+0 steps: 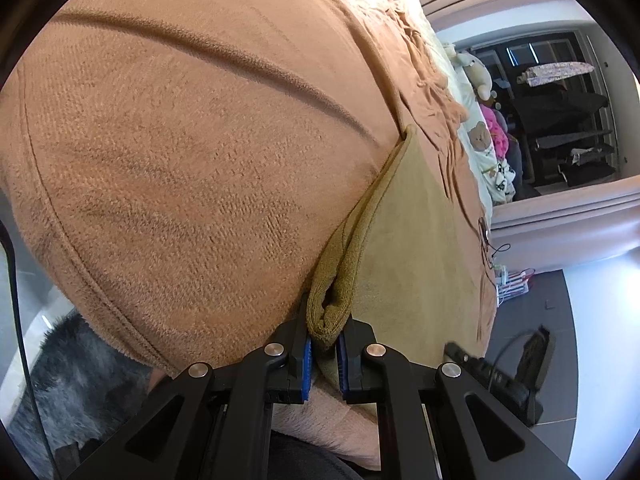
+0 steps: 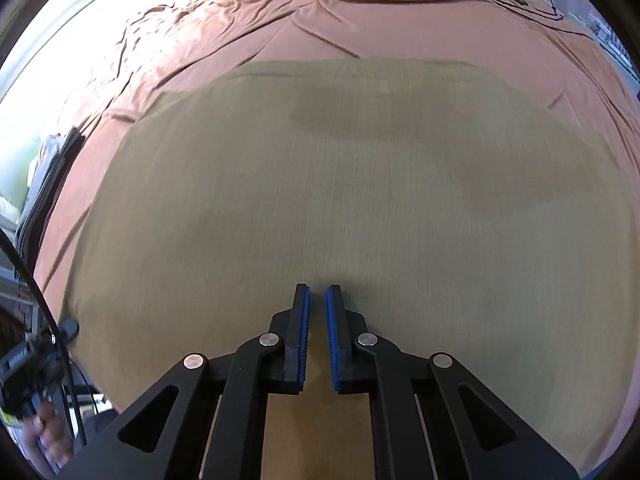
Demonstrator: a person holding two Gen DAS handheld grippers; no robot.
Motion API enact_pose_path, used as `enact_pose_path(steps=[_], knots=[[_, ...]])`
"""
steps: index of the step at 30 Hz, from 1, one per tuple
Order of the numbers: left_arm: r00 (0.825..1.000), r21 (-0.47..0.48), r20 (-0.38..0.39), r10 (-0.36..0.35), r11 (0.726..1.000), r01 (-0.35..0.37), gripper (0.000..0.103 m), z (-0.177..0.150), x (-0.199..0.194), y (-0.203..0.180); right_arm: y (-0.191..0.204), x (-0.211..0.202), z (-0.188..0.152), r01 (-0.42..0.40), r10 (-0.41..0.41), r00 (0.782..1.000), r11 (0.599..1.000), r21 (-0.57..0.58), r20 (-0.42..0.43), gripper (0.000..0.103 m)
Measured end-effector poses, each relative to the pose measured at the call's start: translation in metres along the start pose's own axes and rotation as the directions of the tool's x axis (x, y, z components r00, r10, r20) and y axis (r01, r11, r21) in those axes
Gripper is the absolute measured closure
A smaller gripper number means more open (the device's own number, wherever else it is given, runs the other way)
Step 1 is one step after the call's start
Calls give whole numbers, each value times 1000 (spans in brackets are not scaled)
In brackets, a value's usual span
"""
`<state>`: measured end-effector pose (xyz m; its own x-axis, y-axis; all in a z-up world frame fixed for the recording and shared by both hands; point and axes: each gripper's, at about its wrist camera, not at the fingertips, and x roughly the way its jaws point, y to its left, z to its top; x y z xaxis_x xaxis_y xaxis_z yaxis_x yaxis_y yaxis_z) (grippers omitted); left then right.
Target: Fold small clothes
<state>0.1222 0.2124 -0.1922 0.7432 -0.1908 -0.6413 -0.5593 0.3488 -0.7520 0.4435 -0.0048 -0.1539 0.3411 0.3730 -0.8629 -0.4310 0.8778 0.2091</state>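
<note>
1. The olive cloth [image 2: 360, 208] lies spread flat on the brown bedspread [image 2: 280, 20], its broad face stretching ahead of your right gripper [image 2: 317, 292].
2. Your left gripper [image 1: 325, 340] clamps a bunched edge of it.
3. Your right gripper's fingers stand slightly parted over the cloth, holding nothing; the far edge lies well ahead.
</note>
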Motion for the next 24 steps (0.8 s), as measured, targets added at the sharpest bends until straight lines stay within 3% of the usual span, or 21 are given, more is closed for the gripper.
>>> enact_pose_path(steps=[24], knots=[[1000, -29, -20, -13, 999, 12, 93, 2, 8, 3, -19, 65, 122, 80, -81, 997, 995, 66, 5, 98]])
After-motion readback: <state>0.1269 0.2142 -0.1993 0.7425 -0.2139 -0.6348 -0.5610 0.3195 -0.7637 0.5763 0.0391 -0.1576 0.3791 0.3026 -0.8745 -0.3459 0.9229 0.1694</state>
